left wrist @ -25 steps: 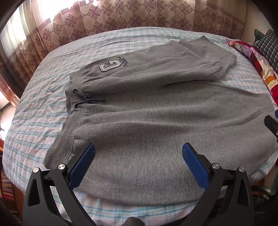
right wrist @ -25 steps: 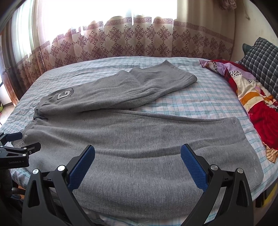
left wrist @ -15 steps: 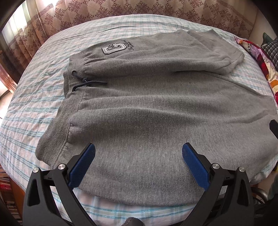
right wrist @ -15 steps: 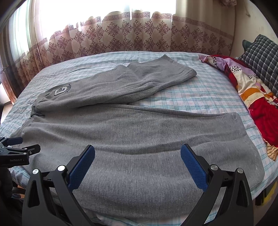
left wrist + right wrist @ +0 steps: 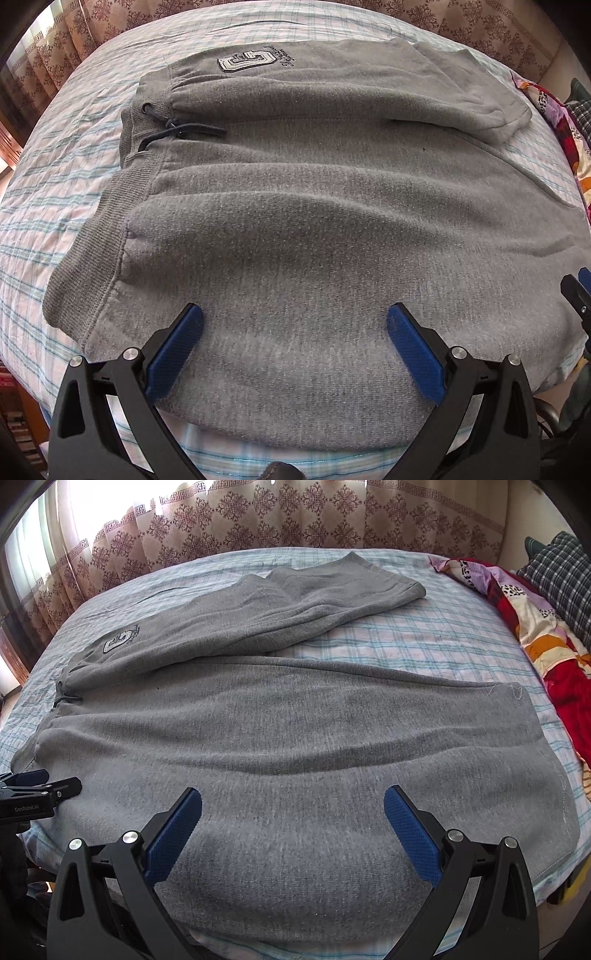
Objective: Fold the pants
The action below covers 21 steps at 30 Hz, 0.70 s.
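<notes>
1. The left tongs (image 5: pixel 293 347) are spread wide and hold nothing. Their blue pads (image 5: pixel 173 350) hang just above the gray cloth near the waist end. I think they are wide so that they can take a thick bite of cloth.

2. The right tongs (image 5: pixel 292 829) are spread wide too, and they pinch nothing. They hang over the long near leg, further toward the foot end. I think each one takes its own end, so the leg can be lifted evenly.

3. The gray sweatpants (image 5: pixel 295 738) lie flat on the bed (image 5: pixel 424 627), with the waistband (image 5: pixel 107 236) to the left and the leg ends to the right. The near leg runs along the front edge of the bed, right under both tongs.

4. The far leg (image 5: pixel 295 605) lies at a slant, away from the near leg, so some bed sheet shows between them at the foot end. It has a letter patch (image 5: pixel 246 61) near the waist. A dark drawstring (image 5: pixel 173 129) lies loose on the waistband.

5. No fold is made yet, I think. A good first fold is to put one leg on top of the other, and the near edge is the easy place to grab.

6. A colorful blanket (image 5: pixel 546 642) and a checked pillow (image 5: pixel 557 576) sit at the right side of the bed, apart from the pants. Patterned curtains (image 5: pixel 295 517) hang behind the bed.
</notes>
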{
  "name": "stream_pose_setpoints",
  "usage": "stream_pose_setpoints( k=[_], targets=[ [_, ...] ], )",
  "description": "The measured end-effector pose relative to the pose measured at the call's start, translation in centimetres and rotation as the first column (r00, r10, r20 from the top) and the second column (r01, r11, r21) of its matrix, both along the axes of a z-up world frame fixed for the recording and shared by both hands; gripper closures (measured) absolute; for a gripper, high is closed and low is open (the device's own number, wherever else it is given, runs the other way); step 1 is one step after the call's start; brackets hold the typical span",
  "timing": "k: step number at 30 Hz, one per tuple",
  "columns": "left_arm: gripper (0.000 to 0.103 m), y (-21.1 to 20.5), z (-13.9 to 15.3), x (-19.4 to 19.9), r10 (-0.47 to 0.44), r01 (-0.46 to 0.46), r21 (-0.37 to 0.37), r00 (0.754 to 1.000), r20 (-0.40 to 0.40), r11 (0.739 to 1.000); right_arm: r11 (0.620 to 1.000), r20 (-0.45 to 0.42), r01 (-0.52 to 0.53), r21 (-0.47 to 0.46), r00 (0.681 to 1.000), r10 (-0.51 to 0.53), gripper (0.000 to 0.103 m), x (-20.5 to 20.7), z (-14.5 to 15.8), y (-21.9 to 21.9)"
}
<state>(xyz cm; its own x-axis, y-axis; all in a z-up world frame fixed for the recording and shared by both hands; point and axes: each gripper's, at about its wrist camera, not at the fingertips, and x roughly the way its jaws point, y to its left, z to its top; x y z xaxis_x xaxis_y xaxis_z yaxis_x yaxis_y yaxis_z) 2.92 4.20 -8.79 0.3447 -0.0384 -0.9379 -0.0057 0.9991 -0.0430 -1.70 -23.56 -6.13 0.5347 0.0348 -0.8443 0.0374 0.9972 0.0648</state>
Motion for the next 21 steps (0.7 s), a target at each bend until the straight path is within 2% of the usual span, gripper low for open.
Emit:
stream_pose_setpoints(
  k=[4, 8, 11, 14, 17, 19, 21],
  targets=[
    [0.002, 0.1, -0.3, -0.5, -0.020, 0.020, 0.011, 1.000, -0.012, 1.000, 1.000, -0.112, -0.002, 0.018, 0.994, 0.004, 0.005, 0.0, -1.8, -0.3],
    [0.002, 0.5, -0.5, -1.4, -0.038, 0.038, 0.013, 0.999, -0.019, 0.999, 0.998, -0.146, -0.060, -0.008, 0.988, 0.058, 0.005, -1.2, -2.1, 0.0],
    [0.002, 0.5, -0.7, -2.3, -0.058, 0.059, 0.023, 0.998, -0.026, 0.998, 0.996, -0.161, -0.082, 0.019, 0.983, 0.084, 0.005, -1.9, -2.1, -0.7],
    [0.002, 0.3, -0.5, -2.5, -0.066, 0.068, 0.048, 0.997, -0.028, 0.997, 0.995, -0.163, -0.091, 0.046, 0.982, 0.097, 0.005, -2.2, -1.9, -1.2],
    [0.002, -0.2, -0.3, -2.7, -0.074, 0.075, 0.073, 0.997, -0.021, 0.995, 0.995, -0.134, -0.095, 0.025, 0.986, 0.097, 0.005, -2.3, -0.8, -1.5],
    [0.002, -0.8, 0.2, -2.7, -0.092, 0.090, 0.101, 0.996, 0.015, 0.991, 0.997, -0.100, -0.070, -0.010, 0.993, 0.069, 0.005, -2.3, 0.2, -2.5],
    [0.002, -1.3, 0.4, -2.8, -0.107, 0.103, 0.095, 0.994, 0.031, 0.990, 0.999, -0.082, -0.011, -0.045, 0.997, 0.007, 0.005, -1.7, 0.6, -4.6]
  ],
)
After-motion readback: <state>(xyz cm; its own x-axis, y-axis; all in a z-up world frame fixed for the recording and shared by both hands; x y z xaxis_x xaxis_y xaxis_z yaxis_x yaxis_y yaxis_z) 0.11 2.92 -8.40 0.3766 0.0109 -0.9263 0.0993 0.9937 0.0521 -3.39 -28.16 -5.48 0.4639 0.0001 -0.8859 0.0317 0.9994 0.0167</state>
